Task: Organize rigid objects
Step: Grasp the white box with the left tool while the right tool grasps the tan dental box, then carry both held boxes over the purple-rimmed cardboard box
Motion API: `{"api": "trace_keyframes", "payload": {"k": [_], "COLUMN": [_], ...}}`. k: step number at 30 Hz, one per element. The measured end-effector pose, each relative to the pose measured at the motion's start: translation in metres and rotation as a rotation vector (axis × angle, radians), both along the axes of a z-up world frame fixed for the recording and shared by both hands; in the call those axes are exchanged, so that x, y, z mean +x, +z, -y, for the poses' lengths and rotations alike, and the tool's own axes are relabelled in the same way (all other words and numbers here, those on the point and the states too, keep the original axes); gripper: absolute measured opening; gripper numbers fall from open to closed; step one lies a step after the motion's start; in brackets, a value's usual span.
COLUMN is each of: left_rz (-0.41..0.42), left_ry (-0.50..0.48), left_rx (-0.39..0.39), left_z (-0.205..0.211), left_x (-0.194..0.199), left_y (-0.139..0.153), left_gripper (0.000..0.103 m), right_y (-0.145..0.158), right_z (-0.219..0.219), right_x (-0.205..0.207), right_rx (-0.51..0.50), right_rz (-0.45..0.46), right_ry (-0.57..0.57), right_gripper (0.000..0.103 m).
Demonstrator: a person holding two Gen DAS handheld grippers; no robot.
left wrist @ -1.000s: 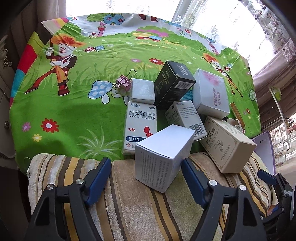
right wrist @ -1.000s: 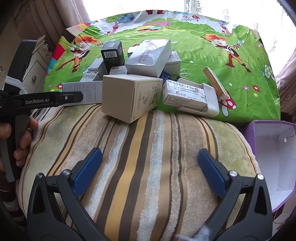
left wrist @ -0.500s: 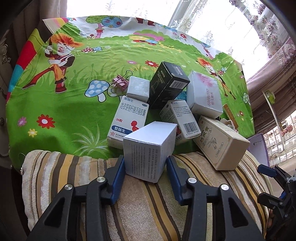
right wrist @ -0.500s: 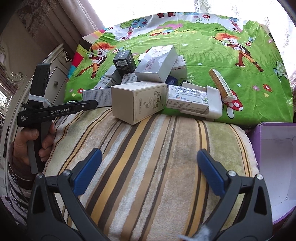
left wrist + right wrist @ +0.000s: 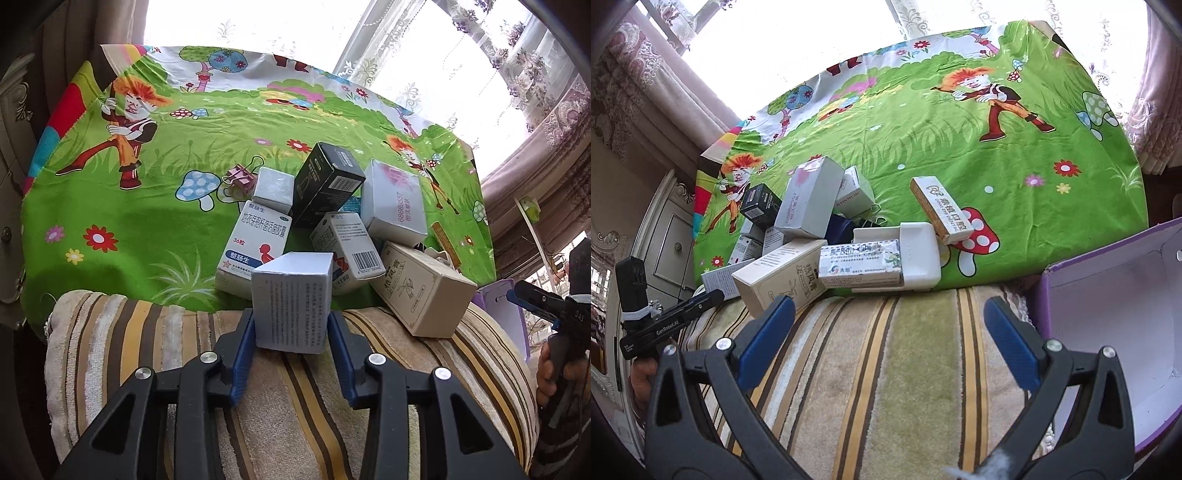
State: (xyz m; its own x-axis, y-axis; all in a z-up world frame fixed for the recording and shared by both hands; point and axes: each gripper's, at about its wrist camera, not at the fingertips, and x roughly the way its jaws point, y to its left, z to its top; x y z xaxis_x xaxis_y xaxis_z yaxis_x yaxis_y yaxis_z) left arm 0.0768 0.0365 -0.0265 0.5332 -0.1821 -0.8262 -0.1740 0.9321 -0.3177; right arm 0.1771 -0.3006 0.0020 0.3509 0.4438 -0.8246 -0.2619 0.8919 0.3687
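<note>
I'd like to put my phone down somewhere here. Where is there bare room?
The striped towel before the open right gripper is bare, as is the green cloth beyond the yellow box. It is crowded around the box pile by the left gripper.

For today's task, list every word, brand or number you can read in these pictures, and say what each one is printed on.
"GenRobot.AI": left gripper, side of its body.
"6868957": white box with pink print.
"36": white and blue medicine box.
"RYS MUSIC": small white box.
Fine print on the grey box and the barcode digits: too small to read.

Wide-spread right gripper (image 5: pixel 886 339) above striped towel (image 5: pixel 886 369)
</note>
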Motion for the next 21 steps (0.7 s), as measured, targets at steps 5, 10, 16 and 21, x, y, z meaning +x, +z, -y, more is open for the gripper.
{"api": "trace_keyframes", "payload": {"k": [5,10,16,21], "left_rz": [0.031,0.059,0.065,0.064], "left_ry": [0.024,0.015,0.014,0.013], "left_rx": [-0.035,-0.042,-0.05,-0.042], "left_z": [-0.001,0.005,0.006,0.007], "left_x": [-0.013,-0.021,-0.024,-0.023], "left_y": [0.004,0.009,0.009,0.009], "left_gripper": [0.04,0.04,0.04,0.04], "right_y": [-0.013,-0.031,-0.047,-0.059], "right_z": [-0.006,-0.022,-0.028,-0.028], "right_x": [0.044,0.078,0.103,0.117], "right_rx": [-0.076,-0.103,-0.09,-0.095], "right_rz": [0.012,-0.016,-0.04,-0.064], "right_ry": [0.002,0.06,0.079,0.087], "right_gripper": [0.102,0.093,0.084,0.084]}}
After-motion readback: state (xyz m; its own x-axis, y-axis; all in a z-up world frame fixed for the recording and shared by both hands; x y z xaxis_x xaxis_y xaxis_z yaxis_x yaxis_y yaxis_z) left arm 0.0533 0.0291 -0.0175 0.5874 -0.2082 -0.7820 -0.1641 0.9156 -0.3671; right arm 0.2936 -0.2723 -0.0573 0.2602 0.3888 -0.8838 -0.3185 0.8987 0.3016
